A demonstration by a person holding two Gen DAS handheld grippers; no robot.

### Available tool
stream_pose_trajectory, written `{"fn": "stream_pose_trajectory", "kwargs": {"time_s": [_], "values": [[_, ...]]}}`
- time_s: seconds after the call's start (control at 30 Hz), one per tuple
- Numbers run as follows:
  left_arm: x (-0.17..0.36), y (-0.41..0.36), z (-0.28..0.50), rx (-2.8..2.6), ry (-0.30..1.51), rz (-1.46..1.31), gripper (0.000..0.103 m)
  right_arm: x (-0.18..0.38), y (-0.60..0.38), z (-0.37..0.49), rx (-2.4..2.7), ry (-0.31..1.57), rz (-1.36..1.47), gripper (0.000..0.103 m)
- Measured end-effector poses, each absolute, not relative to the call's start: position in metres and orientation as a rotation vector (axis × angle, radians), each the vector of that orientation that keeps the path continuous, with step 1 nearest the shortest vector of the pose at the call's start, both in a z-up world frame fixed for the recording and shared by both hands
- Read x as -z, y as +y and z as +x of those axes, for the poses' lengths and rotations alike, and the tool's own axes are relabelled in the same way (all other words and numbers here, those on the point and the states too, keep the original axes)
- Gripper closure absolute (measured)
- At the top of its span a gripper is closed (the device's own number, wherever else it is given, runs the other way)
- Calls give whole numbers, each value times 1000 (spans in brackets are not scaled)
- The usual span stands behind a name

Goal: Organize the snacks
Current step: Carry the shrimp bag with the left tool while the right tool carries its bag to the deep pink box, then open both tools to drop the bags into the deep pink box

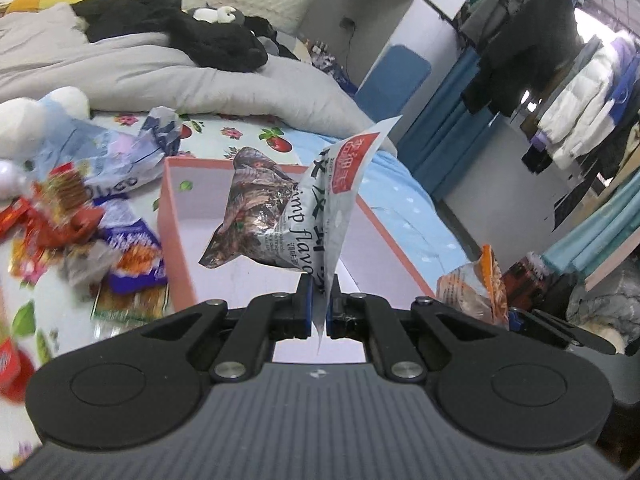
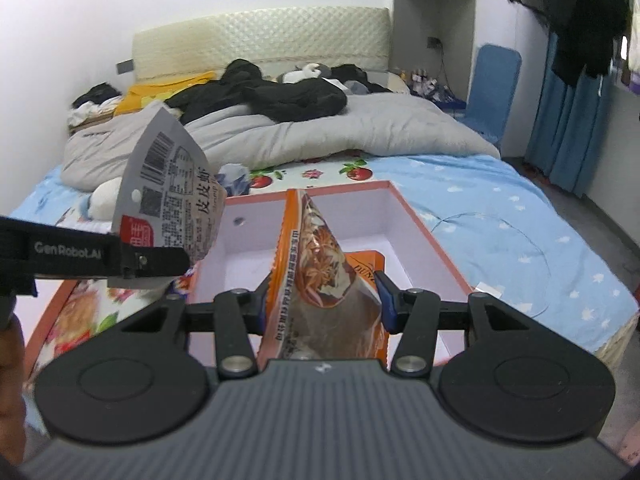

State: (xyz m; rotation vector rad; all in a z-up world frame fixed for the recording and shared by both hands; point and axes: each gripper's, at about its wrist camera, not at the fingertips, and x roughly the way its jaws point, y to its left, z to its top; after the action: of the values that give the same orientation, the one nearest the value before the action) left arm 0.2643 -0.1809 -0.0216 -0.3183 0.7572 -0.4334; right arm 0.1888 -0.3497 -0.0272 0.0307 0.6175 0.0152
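Bedroom clutter frames the work: a bed with a blue and fruit-print sheet (image 2: pixel 500 216) carries a shallow pink-rimmed cardboard box (image 2: pixel 400 204) with a white inside.

Over that box hang two snack packs. The grey-and-white shrimp-flavour foil packet (image 1: pixel 320 216) is pinched by its flat bottom seam in the left gripper (image 1: pixel 319 304), whose jaws are nearly together on the thin film. The orange-edged foil packet printed with star anise (image 2: pixel 324 280) sits between the half-spread jaws of the right gripper (image 2: pixel 324 304), gripped across its puffed body.

Both look light, crinkly and air-filled. I judge the film to be slippery and the contents crushable, so a sealed seam is the safer hold; a squeeze on the belly may slip or crack what is inside.

By count: two packets held, one orange packet (image 2: pixel 366 264) already lying in the box, one box. A loose heap of red, purple and orange wrappers (image 1: pixel 80 240) lies on the sheet left of the box, too blurred to count.
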Motion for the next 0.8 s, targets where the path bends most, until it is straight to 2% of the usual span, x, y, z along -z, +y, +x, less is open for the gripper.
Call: {"fn": "stream_pose_trajectory", "kwargs": {"time_s": [0.3, 0.6, 0.7, 0.77, 0.8], "values": [[64, -214, 347, 451, 867, -278, 96, 71, -363, 248, -28, 722, 48, 50], [107, -221, 377, 428, 984, -247, 95, 98, -375, 275, -21, 810, 87, 49], [106, -218, 376, 423, 1002, -248, 83, 99, -379, 273, 1, 833, 102, 46], [102, -217, 372, 435, 992, -247, 60, 100, -380, 271, 4, 843, 121, 36], [98, -217, 368, 437, 980, -238, 57, 98, -381, 269, 2, 839, 135, 34]]}}
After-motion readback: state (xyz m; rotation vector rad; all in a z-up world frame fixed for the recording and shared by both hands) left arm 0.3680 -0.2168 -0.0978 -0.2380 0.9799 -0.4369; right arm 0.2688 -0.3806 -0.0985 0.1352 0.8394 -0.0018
